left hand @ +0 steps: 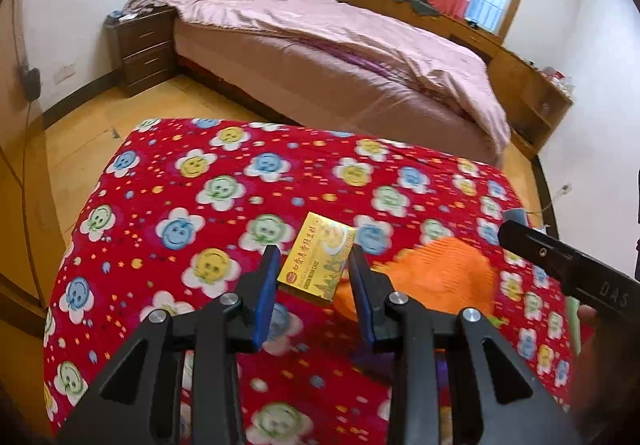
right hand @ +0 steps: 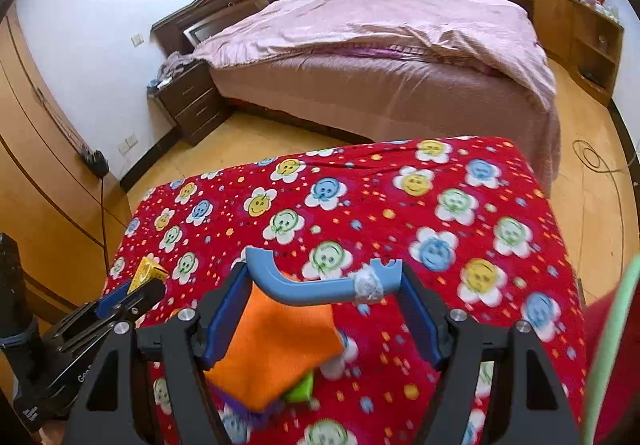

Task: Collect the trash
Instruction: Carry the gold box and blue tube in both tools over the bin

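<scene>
Bedroom setting. A worktop [left hand: 168, 181] draped in a red cloth printed with smiley-face flowers fills the foreground of both wrist views.

Left claw [left hand: 314, 269]: fingers spread, nothing between them. Its blue pads flank the near end of a yellow box [left hand: 320, 263] lettered "GREEN BEAN CAKE", which lies flat on the red cloth. Whether the pads touch the box cannot be told; a gap shows on the left side. In the right wrist view only a yellow corner of this box [right hand: 149, 272] peeks out past the left claw [right hand: 134, 295].

Right claw [right hand: 326, 285]: fingers set wide apart, with a blue curved handle [right hand: 320, 287] spanning between the pads, a patch of whitish tape wrapped near its right end. The handle appears gripped across its length. Below it hangs an orange cloth item [right hand: 276, 353], blurred, with bits of green and purple under its lower edge. From the left wrist view the same orange item [left hand: 444, 277] sits just right of the yellow box, and the body of the right claw enters from the right edge; its fingertips are not clearly seen there.

Background: a bed [left hand: 360, 57] with a pink cover, a dark nightstand [left hand: 142, 45] beside the headboard, wooden cabinets [left hand: 532, 93] along the window wall, wooden floor [left hand: 80, 141].
</scene>
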A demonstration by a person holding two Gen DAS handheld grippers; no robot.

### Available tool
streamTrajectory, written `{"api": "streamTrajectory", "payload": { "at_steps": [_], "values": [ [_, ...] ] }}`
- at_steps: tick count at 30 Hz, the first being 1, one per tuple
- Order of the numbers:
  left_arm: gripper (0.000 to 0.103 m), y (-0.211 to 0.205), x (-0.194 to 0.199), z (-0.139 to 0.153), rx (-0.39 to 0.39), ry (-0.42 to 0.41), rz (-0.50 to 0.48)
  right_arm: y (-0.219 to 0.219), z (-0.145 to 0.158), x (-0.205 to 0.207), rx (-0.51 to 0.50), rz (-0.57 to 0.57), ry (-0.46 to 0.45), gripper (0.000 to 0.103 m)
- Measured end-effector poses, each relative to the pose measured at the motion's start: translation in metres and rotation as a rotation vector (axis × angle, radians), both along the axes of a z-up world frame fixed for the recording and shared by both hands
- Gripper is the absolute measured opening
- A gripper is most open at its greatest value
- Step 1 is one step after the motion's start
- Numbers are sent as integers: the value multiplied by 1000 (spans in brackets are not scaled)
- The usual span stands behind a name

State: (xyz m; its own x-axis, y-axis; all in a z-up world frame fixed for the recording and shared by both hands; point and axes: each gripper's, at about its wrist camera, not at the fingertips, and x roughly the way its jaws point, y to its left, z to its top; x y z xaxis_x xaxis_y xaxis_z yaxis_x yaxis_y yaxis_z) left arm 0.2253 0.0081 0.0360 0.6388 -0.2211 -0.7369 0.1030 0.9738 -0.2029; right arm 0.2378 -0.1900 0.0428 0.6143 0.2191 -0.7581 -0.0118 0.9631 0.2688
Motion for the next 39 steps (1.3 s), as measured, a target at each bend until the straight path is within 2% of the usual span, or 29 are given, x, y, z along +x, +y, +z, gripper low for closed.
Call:
{"api": "streamTrajectory", "payload": {
  "at_steps": [11,17,28,39],
  "values": [
    [35,-55,-49,32,-29,-40,-133,-44,33,-75,31,-78,-63,75],
    [35,-87,-70,37,-32,-43,-194,-77,38,-110,53,-139,-74,75],
    [35,-154,-104,42,-21,-51,-334,-147,35,-180,79,-307,-105,75],
    [35,-234,-121,28,25,-29,-481,-217,11,-224,75,-480,-80,75]
  ]
}}
